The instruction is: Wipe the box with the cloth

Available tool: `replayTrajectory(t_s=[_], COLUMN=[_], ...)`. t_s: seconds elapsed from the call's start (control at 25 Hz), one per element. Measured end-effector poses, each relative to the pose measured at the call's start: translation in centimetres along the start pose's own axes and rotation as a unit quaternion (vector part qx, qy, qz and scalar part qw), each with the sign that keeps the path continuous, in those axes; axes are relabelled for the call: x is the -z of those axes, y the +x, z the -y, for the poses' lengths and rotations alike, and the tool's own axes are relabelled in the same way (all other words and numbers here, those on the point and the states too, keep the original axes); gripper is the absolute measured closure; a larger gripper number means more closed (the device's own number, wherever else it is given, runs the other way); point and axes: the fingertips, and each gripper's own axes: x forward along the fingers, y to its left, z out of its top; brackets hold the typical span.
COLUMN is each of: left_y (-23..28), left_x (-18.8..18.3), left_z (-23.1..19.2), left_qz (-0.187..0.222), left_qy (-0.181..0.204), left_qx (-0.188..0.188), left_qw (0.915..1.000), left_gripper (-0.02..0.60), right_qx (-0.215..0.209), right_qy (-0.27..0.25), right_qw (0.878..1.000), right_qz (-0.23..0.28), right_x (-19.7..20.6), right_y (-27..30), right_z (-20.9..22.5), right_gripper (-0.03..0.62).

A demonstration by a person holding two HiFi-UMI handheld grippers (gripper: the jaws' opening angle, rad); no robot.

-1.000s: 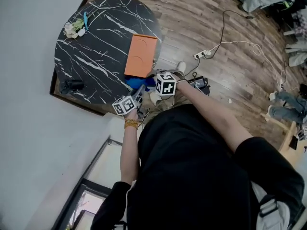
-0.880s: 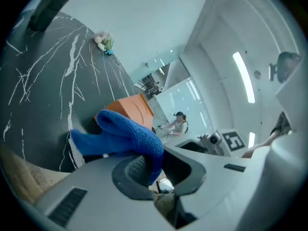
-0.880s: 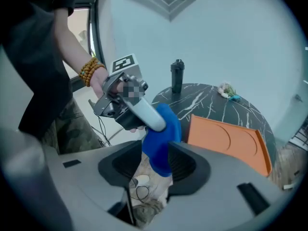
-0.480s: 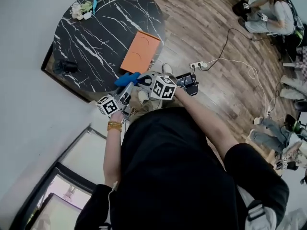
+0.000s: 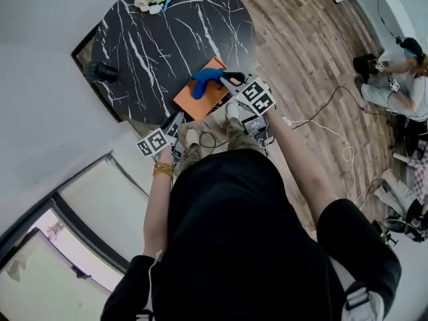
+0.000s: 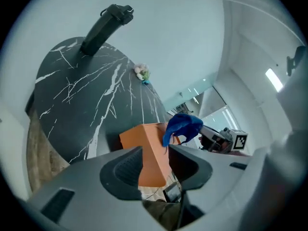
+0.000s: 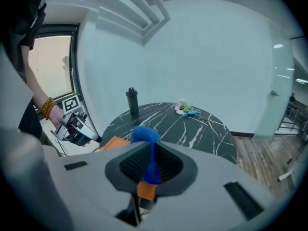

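Blue cloth [image 5: 202,80] is pinched in the right gripper [image 5: 224,79], whose jaws have just closed on it. It hangs just over the orange box [image 5: 195,102] at the table's [image 5: 154,45] near edge. The left gripper [image 5: 175,122], jaws just opened and empty, is farther away.

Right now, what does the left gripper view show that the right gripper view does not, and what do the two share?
Left gripper view only: the left tongs, which have just been opening, with nothing between them, and the right gripper's marker cube. Right gripper view only: the right tongs, which have just been closing and are shut on the cloth, plus a window and a wrist with a bracelet. Both: the cloth, the orange box, the black table and the bottle.
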Motion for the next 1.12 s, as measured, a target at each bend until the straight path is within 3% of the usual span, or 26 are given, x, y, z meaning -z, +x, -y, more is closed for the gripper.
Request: replayTrajectory(t_s=[0.16, 0.32, 0.4, 0.6, 0.68, 0.84, 1.12], left_y=[1.3, 2.1, 2.3, 4.4, 4.9, 5.1, 5.1], left_x=[-0.8, 0.7, 1.6, 2.5, 2.5, 1.9, 1.8], left_z=[0.2, -1.0, -1.5, -1.6, -1.5, -2.2, -2.4], left_qz=[0.035, 0.024, 0.017, 0.027, 0.046, 0.08, 0.089], left_qy=[-0.022, 0.008, 0.002, -0.034, -0.065, -0.117, -0.135], left_qx=[-0.049, -0.154, -0.183, -0.193, -0.192, -0.201, -0.217], left_qw=[0.998, 0.9877, 0.983, 0.9803, 0.9782, 0.9692, 0.9627], left_gripper=[0.426, 0.411, 0.399, 0.4, 0.39, 0.382, 0.38], right_qx=[-0.001, -0.029, -0.057, -0.148, -0.18, -0.217, -0.28], right_qy=[0.018, 0.052, 0.075, 0.076, 0.068, 0.069, 0.01], right_qw=[0.999, 0.996, 0.992, 0.981, 0.975, 0.967, 0.95], right_qz=[-0.029, -0.063, -0.081, -0.103, -0.107, -0.114, -0.137], right_x=[2.2, 5.3, 6.4, 7.5, 7.3, 7.0, 9.4], right_y=[1.3, 3.1, 4.3, 7.8, 8.8, 9.7, 6.7], right_z=[7.1, 11.7, 12.5, 11.5, 10.7, 9.4, 7.4], right_gripper=[0.569, 0.569, 0.569, 0.569, 0.569, 0.569, 0.569])
